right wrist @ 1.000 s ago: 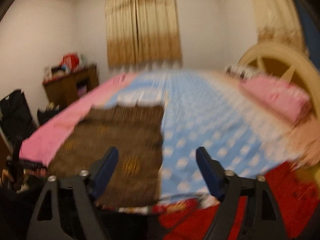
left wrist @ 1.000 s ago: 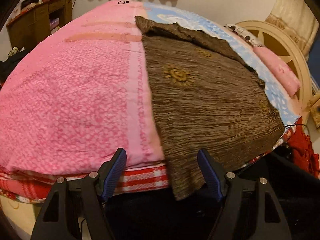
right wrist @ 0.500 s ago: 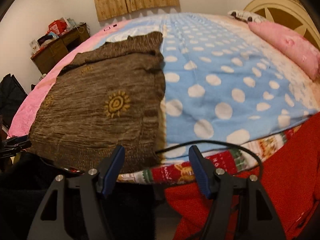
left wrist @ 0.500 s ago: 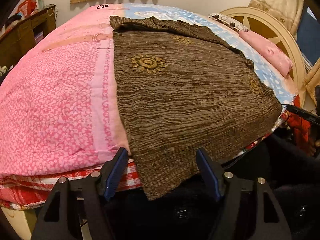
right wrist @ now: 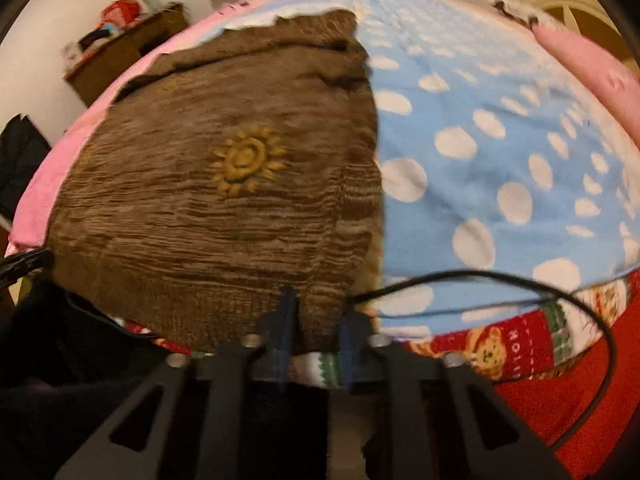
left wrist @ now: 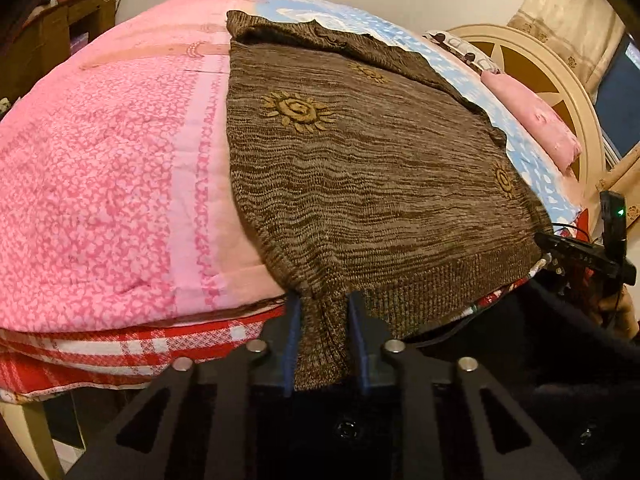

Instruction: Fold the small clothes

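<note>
Gripping: both grippers take the near hem of the brown knit garment (left wrist: 360, 184) where it hangs over the foot edge of the bed (left wrist: 100, 168).
Left gripper (left wrist: 322, 316): jaws closing, with the garment's near left corner bunched between the blue pads; the pads press on the cloth.
Right gripper (right wrist: 316, 320): jaws closing on the near right corner of the hem; cloth fills the gap between the pads. This view is blurred, so the depth of the bite is uncertain.
Garment position: spread flat and face up across the bed, lying over the seam between the pink quilt (left wrist: 112, 152) and the blue dotted blanket (right wrist: 480, 152), far edge rumpled near the top.
Step in hand: securing the two near corners, judged as the start of the first fold.
Next move calls for: lifting both corners together and carrying them level toward the far edge, keeping the hem taut so the knit does not sag in the middle.
Surroundings: pink pillow (left wrist: 536, 128) and cream headboard (left wrist: 532, 64) to the right; wooden cabinet (right wrist: 120, 60) at the far wall.
Obstruction: a black cable (right wrist: 520, 284) loops over the blanket just beside the right gripper and may snag on the lift.
Risk: loose knit may slip from a shallow pinch.
</note>
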The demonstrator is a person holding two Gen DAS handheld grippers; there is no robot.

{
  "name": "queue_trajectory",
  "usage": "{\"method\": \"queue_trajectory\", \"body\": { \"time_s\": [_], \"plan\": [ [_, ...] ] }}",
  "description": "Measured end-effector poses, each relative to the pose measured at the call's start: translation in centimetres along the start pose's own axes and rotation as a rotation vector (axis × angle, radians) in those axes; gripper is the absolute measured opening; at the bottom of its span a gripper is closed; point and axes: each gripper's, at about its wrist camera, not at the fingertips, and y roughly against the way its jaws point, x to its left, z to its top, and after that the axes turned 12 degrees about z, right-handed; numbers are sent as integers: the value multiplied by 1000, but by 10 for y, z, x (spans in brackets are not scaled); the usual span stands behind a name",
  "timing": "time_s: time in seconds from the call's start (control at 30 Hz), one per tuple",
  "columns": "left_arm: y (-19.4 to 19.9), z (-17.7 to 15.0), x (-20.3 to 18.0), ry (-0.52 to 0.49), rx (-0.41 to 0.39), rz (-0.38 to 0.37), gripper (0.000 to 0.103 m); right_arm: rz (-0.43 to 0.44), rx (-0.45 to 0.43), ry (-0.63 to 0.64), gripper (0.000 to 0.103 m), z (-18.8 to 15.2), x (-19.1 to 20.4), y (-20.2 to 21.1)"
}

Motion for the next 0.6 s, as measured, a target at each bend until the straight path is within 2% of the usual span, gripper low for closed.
{"method": "queue_trajectory", "body": {
  "time_s": [0.03, 0.1, 0.23, 0.33, 0.4, 0.5, 0.6],
  "plan": [
    [2, 1, -1, -3, 1, -11, 15, 18, -2, -10, 12, 0, 0, 2],
    [6, 3, -4, 1, -1, -27, 14, 57, 3, -52, 12, 0, -3, 7],
    [21, 21, 0, 47, -9, -85, 13, 255, -23, -169, 12, 7, -13, 25],
    [34, 46, 7, 106, -39, -139, 13, 417, -89, -220, 12, 30, -16, 47],
    [40, 68, 11, 132, -66, -155, 13, 485, -127, -246, 12, 51, -19, 54],
    [43, 109, 18, 173, -117, -153, 13, 494, -167, -247, 12, 84, -21, 55],
    [34, 154, 27, 190, -170, -71, 13, 502, -194, -309, 12, 125, -33, 38]
  ]
}}
